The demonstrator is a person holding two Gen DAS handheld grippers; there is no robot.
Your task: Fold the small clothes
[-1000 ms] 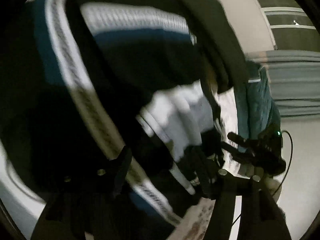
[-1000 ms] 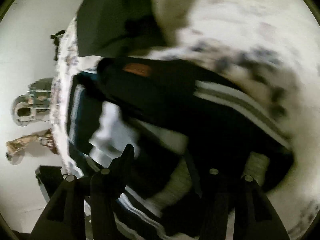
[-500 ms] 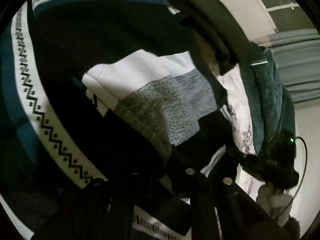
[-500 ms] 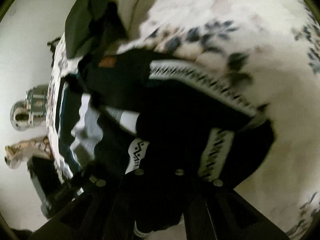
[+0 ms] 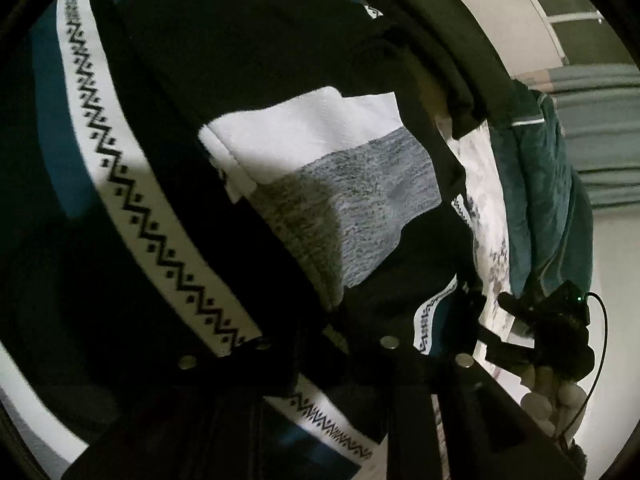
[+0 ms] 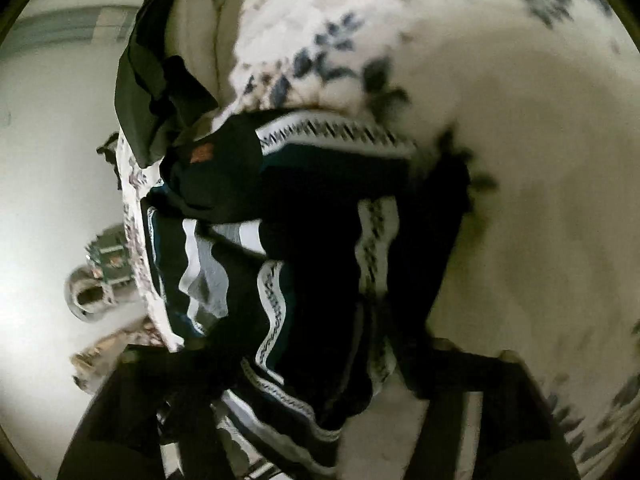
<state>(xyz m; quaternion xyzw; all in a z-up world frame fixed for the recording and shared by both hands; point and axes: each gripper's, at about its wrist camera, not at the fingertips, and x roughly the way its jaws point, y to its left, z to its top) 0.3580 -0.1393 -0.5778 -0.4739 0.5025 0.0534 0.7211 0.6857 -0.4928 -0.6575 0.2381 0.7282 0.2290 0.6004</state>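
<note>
- Landmark taken: the white bedspread with a dark blue floral print (image 6: pixel 500 208), covering a bed.
- The task's thing, a black knitted garment with white zigzag-patterned bands and teal stripes (image 6: pixel 328 240), is seen lying rumpled on the bedspread, close to the bed's edge, partly doubled over itself.
- A white-and-grey marled knit panel (image 5: pixel 340 184) is exposed in the middle of the garment in the left wrist view; whether it is a lining or a separate small piece cannot be told.
- A dark olive cloth (image 6: pixel 140 92) is noted bunched on the bedspread just beyond the garment. A teal padded fabric item (image 5: pixel 548 208) hangs past the bed's edge.
- Left gripper (image 5: pixel 324 344): jaws nearly together and just beginning to part, with a pinch of black fabric still caught between them at the garment's near hem.
- Right gripper (image 6: pixel 320 412): jaws opening, standing wide; garment folds lie between the fingers, but no pad is seen pressing on them, so the cloth is judged released.
- Step judged in hand: end of one fold; the carried edge is being let go onto the garment's body.
- Next move, as a judgement: both grippers would need to be lifted clear without dragging cloth, then the loose rumpled edge regrasped at two spaced points and flattened before a further fold.
</note>
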